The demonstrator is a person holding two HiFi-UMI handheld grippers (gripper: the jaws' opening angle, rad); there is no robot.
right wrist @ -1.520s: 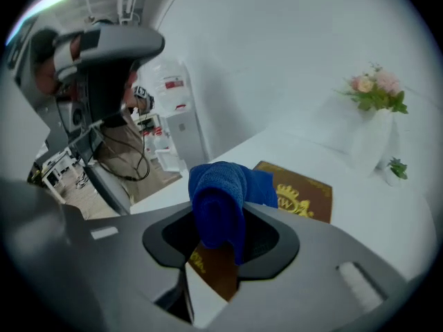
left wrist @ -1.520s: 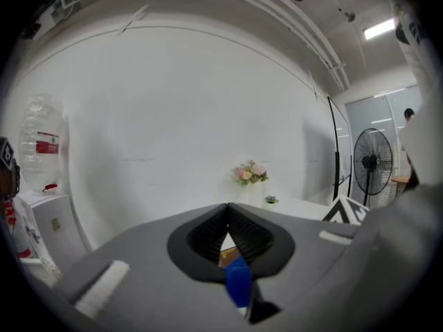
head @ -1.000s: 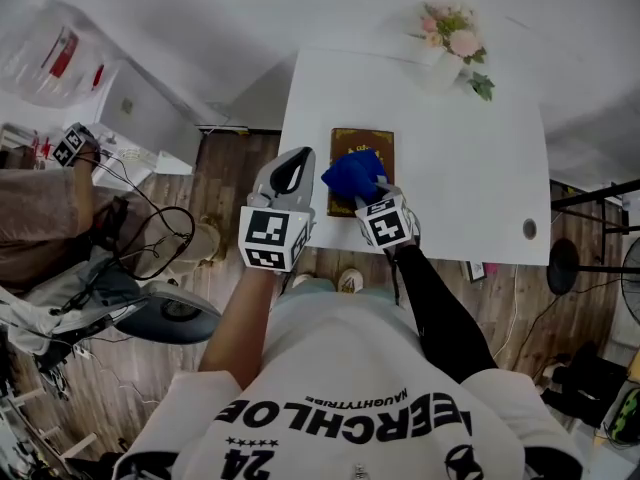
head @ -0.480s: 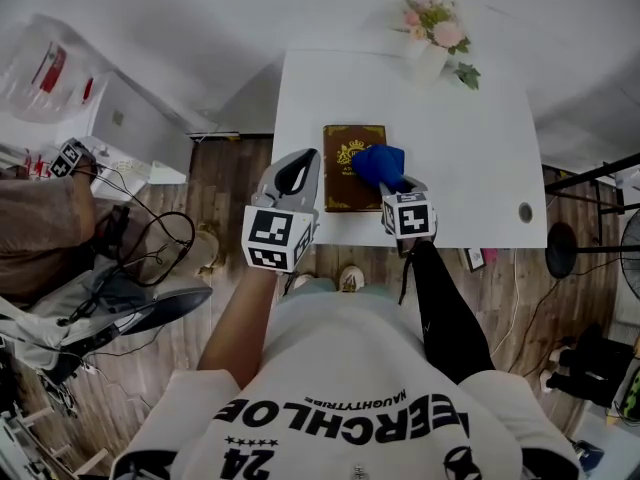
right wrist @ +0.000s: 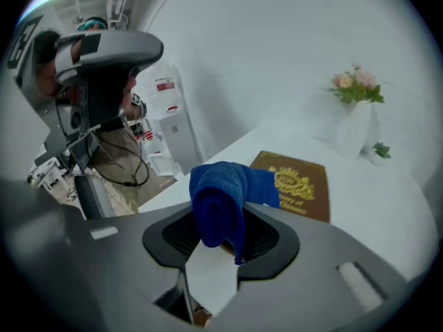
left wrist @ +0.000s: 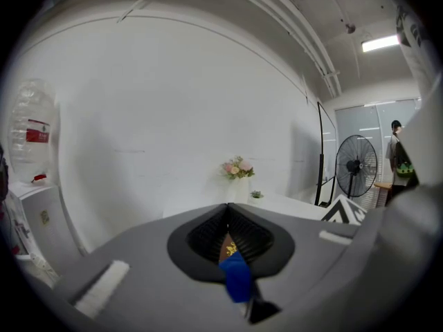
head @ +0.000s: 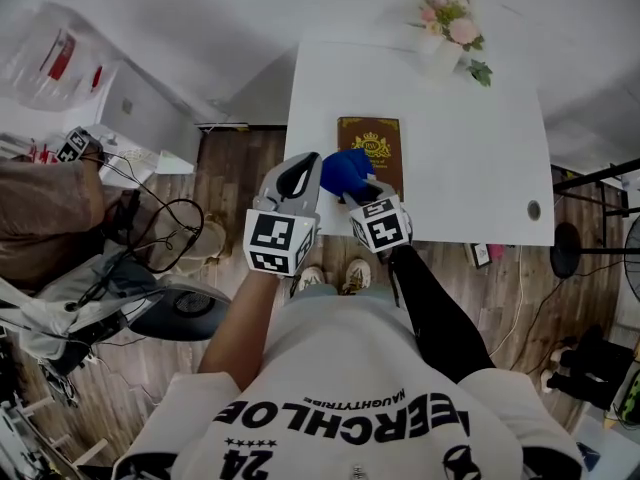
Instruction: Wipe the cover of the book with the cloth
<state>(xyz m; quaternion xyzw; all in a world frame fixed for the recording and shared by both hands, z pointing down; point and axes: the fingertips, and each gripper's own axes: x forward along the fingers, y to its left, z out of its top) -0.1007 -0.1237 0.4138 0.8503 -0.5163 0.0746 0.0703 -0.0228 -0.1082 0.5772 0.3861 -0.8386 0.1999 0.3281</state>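
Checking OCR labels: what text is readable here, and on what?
"ERCHLOE", "NAUGHTYTRIBE", "24": shirt print, seen upside down, cropped.
Gold title on book: too blurred to read.
Red label on water bottle: too small to read.

Office-like studio room, plain white walls, wood-plank floor (head: 235, 168), white table (head: 470, 118) with vase of flowers (head: 450, 23) at its far edge, water-cooler bottle (head: 45, 53) far left, loose cables (head: 160, 228) on the left, pedestal fan (left wrist: 356, 168) and glazed partition (left wrist: 377, 126) on the right.
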